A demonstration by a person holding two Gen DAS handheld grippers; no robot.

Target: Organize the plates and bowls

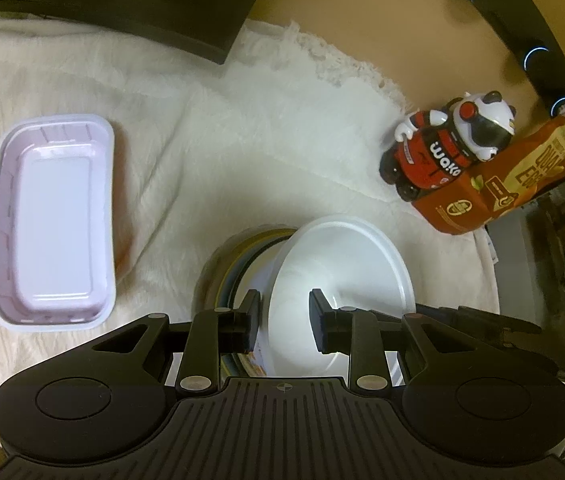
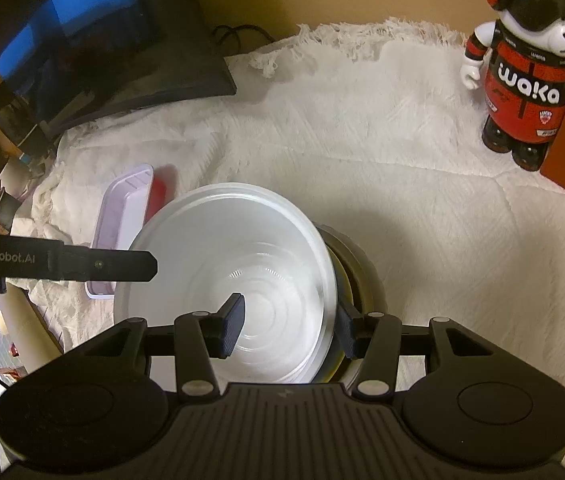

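We straddle the white plastic bowl [image 2: 238, 280] rim from both sides atop the stacked plates [image 1: 238, 264], left gripper [image 1: 284, 320] and right gripper [image 2: 288, 322] both parted, neither clamped

Bowl [image 2: 242, 280] between the jaws: plain white, ringed base; plates [image 2: 344, 276] beneath it: yellow and dark rims; tray [image 1: 52, 220] left of the jaws: pale lilac; cloth [image 2: 362, 184]: cream, textured weave; bear figure [image 2: 530, 60] ahead right: red, black, white; box [image 1: 494, 184]: orange-brown, yellow print
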